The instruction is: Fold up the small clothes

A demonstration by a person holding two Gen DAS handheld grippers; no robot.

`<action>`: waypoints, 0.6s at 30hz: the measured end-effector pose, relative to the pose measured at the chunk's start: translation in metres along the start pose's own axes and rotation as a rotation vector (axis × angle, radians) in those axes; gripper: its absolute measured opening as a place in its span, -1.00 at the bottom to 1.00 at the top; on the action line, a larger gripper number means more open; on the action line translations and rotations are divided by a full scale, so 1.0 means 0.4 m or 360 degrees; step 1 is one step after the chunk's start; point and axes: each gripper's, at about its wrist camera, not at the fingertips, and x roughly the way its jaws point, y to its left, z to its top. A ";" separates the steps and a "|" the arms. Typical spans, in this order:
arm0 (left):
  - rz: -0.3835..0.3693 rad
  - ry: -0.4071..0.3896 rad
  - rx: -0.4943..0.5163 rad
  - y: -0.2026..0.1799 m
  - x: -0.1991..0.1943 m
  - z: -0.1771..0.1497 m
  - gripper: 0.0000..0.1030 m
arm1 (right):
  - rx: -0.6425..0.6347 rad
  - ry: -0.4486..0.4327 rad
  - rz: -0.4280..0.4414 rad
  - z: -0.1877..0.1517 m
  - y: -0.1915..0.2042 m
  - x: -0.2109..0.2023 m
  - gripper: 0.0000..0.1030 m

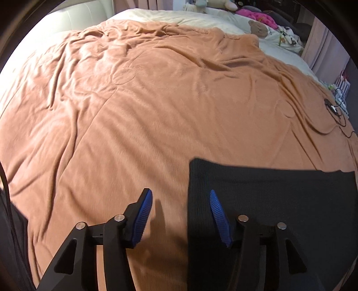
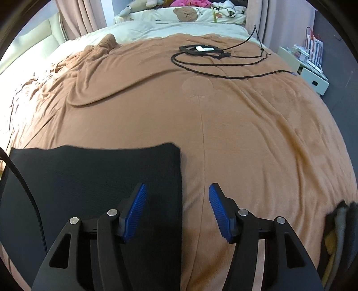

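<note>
A black ribbed garment (image 1: pixel 279 197) lies flat on the brown blanket (image 1: pixel 156 100), folded into a rectangle with a straight far edge. My left gripper (image 1: pixel 181 194) stands open over its left edge, one blue pad over the blanket and the other over the cloth, with nothing pinched. In the right wrist view the same black garment (image 2: pixel 89 174) fills the lower left. My right gripper (image 2: pixel 177 190) is open astride its right edge, its left pad above the cloth and its right pad above the blanket (image 2: pixel 246 134).
A black frame with coiled cables (image 2: pixel 201 50) lies on the far part of the bed. Pillows and soft toys (image 2: pixel 185 14) line the headboard end. A pile of other clothes (image 2: pixel 340 235) sits at the right edge. A white bedside unit (image 2: pixel 308 71) stands beyond the bed.
</note>
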 end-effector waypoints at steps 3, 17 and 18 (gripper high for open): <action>-0.0028 -0.0015 -0.0011 -0.009 -0.047 -0.038 0.20 | 0.0018 -0.0004 0.0001 -0.033 0.007 -0.054 0.10; -0.0116 -0.0059 -0.0066 -0.038 -0.262 -0.228 0.22 | 0.0039 -0.0034 -0.0003 -0.193 0.045 -0.311 0.10; -0.0122 -0.0061 -0.0076 -0.037 -0.272 -0.238 0.22 | 0.0038 -0.0042 -0.0008 -0.204 0.045 -0.325 0.10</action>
